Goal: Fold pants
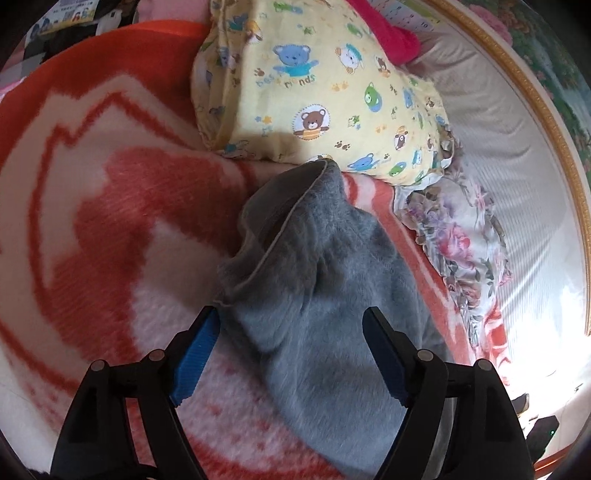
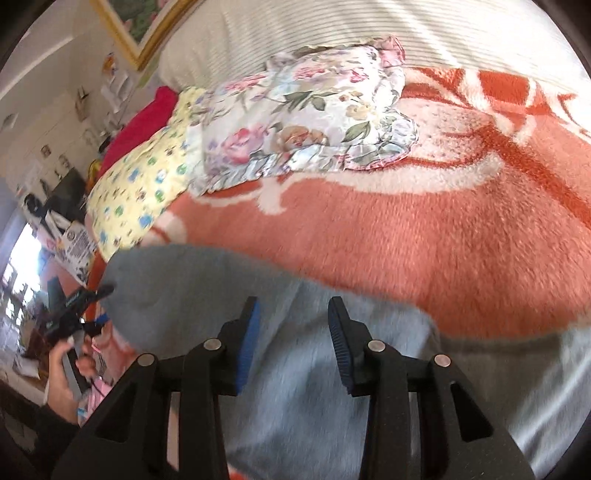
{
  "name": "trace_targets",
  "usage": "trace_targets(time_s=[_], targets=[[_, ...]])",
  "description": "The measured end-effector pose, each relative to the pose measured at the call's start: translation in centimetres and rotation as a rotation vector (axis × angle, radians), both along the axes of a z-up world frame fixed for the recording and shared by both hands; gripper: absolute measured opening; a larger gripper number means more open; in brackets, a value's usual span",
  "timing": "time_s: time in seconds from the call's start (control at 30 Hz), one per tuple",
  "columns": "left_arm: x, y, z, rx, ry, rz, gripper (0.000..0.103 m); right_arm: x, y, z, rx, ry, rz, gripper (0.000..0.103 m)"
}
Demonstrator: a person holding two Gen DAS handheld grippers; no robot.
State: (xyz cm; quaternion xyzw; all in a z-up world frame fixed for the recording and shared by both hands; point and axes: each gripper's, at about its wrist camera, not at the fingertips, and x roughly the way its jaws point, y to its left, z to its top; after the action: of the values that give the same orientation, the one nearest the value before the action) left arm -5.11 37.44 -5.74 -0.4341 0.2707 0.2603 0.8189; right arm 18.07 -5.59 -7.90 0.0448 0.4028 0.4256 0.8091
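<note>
The grey fleece pants [image 1: 314,295] lie on the orange and white blanket [image 1: 110,206], with the open waistband or cuff end pointing toward the pillows. My left gripper [image 1: 291,314] is open just above the pants, its blue-padded fingers straddling the fabric. In the right wrist view the pants [image 2: 295,369] spread under my right gripper [image 2: 293,306], which is open close over the cloth. The left gripper [image 2: 74,306] shows at the far left edge of that view, near the pants' end.
A yellow bear-print pillow [image 1: 317,85] and a floral pillow [image 1: 458,243] lie beyond the pants; both show in the right wrist view [image 2: 140,192] [image 2: 314,110]. A white padded headboard [image 1: 517,155] with gold trim stands behind. A red cloth [image 1: 388,33] lies at the back.
</note>
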Motion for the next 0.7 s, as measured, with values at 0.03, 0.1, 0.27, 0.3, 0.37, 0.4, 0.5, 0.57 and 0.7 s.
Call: trace_targets(time_s=[0.03,0.1,0.27,0.3,0.37,0.4,0.5,0.57,0.7], targets=[[0.5,0.1,-0.1,0.001,0.000,-0.005,0.080,0.7,0.6,-0.1,0.000,0.008,-0.005,0.040],[1.3,0.3,-0.5,-0.003,-0.005,-0.010,0.078,1.7,1.6,-0.3,-0.001,0.016,-0.012,0.041],[1.2,0.5,-1.0,-0.023,-0.087,-0.048,0.038,3.4,4.5,-1.0,-0.037,0.023,0.000,0.044],[0.8,0.3,-0.7,-0.009,-0.099,-0.053,0.032,3.5,4.9,-1.0,-0.042,0.021,0.007,0.044],[-0.3,-0.4,0.2,0.025,-0.119,-0.072,0.027,3.7,6.1,-1.1,-0.050,0.015,0.031,0.044],[-1.4,-0.8,1.0,0.038,-0.144,-0.079,0.023,3.7,6.5,-1.2,-0.054,0.011,0.042,0.044],[-4.8,-2.1,3.1,0.067,-0.210,-0.087,0.022,3.6,8.1,-1.3,-0.071,-0.006,0.076,0.044],[-6.7,-2.8,3.7,0.078,-0.226,-0.086,0.022,3.4,9.1,-1.6,-0.087,-0.013,0.099,0.044],[-9.3,-3.0,2.1,0.036,-0.189,-0.072,0.022,1.6,10.8,-3.1,-0.149,0.022,0.234,0.044]])
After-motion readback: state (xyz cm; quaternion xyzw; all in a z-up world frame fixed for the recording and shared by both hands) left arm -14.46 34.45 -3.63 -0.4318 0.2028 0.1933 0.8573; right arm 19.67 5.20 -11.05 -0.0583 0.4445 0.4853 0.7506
